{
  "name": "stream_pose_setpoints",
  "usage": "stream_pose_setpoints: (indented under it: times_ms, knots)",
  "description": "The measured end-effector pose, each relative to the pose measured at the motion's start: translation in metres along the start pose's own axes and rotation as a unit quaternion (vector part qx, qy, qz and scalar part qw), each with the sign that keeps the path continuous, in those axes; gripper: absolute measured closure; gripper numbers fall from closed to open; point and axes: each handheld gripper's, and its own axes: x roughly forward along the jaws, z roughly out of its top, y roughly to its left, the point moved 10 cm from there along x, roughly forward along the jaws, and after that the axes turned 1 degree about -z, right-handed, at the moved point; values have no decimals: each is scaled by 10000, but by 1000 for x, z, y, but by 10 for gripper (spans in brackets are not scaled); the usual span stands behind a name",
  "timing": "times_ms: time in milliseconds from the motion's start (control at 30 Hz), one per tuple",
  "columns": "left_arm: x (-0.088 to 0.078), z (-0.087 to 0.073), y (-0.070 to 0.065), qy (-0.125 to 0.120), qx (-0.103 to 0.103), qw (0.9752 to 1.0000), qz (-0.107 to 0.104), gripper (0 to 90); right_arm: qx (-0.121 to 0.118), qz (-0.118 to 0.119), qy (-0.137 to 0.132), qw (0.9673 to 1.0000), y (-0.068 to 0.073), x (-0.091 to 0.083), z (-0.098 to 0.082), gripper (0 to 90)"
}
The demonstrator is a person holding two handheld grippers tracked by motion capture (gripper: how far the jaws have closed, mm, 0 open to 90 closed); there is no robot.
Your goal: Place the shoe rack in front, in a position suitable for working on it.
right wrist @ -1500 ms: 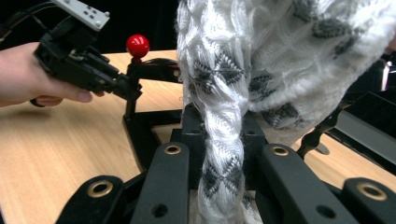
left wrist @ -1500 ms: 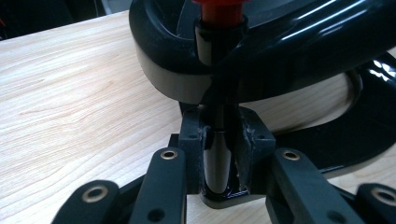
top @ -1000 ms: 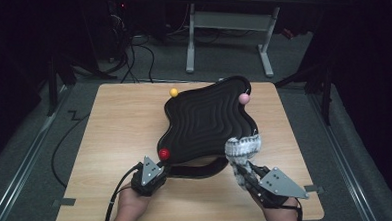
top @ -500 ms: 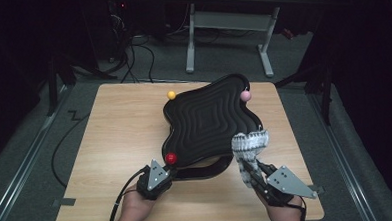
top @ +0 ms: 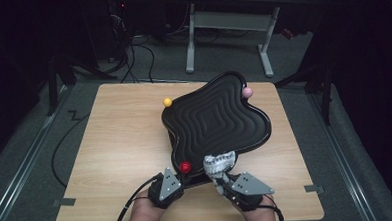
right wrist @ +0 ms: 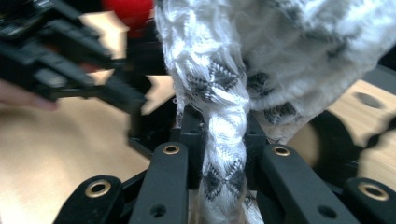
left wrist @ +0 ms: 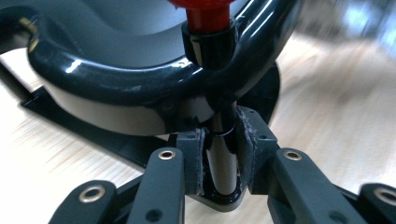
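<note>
From the high view, the black tray (top: 215, 120) sits at three o'clock on the tabletop (top: 115, 144), the cloth (top: 219, 164) touching its six o'clock rim; wiping looks barely begun.

Left gripper view: left claw (left wrist: 223, 161) clamps the red-capped post (left wrist: 221, 154).

Right gripper view: right claw (right wrist: 224, 154) pinches the cloth (right wrist: 224, 116).

The black wavy-edged tray (top: 217, 120) with ridged concentric steps stands raised on posts; its near red-knobbed post (top: 185, 167) sits clamped between the left gripper's (top: 179, 175) jaws. A white patterned cloth (top: 219, 164), bunched, hangs pinched in the right gripper (top: 222, 182), draped over the tray's near rim.
</note>
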Motion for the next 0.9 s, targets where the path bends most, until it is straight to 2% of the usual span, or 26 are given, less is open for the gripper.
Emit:
stream_pose_setpoints:
  times_ms: [33, 67, 100, 133, 267, 300, 367, 400, 433, 467, 500, 533, 567, 600, 633, 700, 733, 767, 833, 900]
  knots:
    - [1, 1, -5, -27, 26, 10000, -36, 727, -74, 89, 25, 9999, 7, 3, 0, 783]
    - [1, 1, -5, -27, 26, 10000, -36, 727, -74, 89, 25, 9999, 7, 3, 0, 783]
    - [2, 2, -7, -45, 31, 10000, -56, 727, -173, 210, 75, 9996, 18, 7, -1, 783]
    - [2, 2, -7, -50, 28, 10000, -65, 727, -217, 255, 103, 9994, 22, 8, -2, 783]
    - [2, 2, -7, -58, 39, 9999, -86, 727, -239, 235, 119, 9994, 21, 8, -2, 782]
    - [2, 2, -7, -56, 47, 9999, -92, 728, -202, 175, 93, 9996, 16, 6, -2, 781]
    - [2, 2, -7, -57, 58, 9999, -100, 728, 34, -102, -36, 9999, -8, -5, 0, 780]
    - [2, 2, -7, -57, 58, 9999, -100, 727, 34, -102, -36, 9999, -8, -5, 0, 780]
    - [2, 2, -7, -58, 62, 9999, -104, 727, 142, -229, -105, 9996, -18, -11, 1, 780]
    - [2, 2, -7, -56, 63, 9999, -105, 728, 354, -583, -291, 9972, -45, -26, 4, 780]
    - [2, 2, -7, -58, 63, 9999, -109, 728, 430, -777, -378, 9953, -58, -34, 5, 780]
    - [2, 2, -7, -58, 63, 9999, -109, 727, 430, -777, -378, 9953, -58, -34, 5, 780]
    - [2, 2, -8, -61, 67, 9999, -122, 727, 489, -891, -451, 9938, -67, -41, 6, 780]
    - [2, 2, -8, -60, 69, 9999, -130, 727, 633, -1106, -568, 9902, -83, -53, 8, 780]
    - [3, 2, -9, -78, 85, 9998, -142, 727, 737, -1399, -683, 9850, -99, -66, 9, 780]
    - [3, 2, -10, -83, 91, 9998, -158, 727, 837, -1624, -790, 9800, -112, -76, 10, 780]
    - [3, 2, -10, -83, 91, 9998, -158, 727, 837, -1624, -790, 9800, -112, -76, 10, 780]
    - [3, 2, -10, -83, 96, 9998, -168, 727, 947, -1751, -845, 9763, -120, -82, 11, 781]
    - [3, 2, -10, -85, 100, 9998, -176, 727, 972, -1761, -845, 9759, -122, -82, 11, 781]
    - [3, 2, -10, -92, 119, 9997, -189, 727, 896, -1681, -801, 9784, -115, -76, 10, 781]
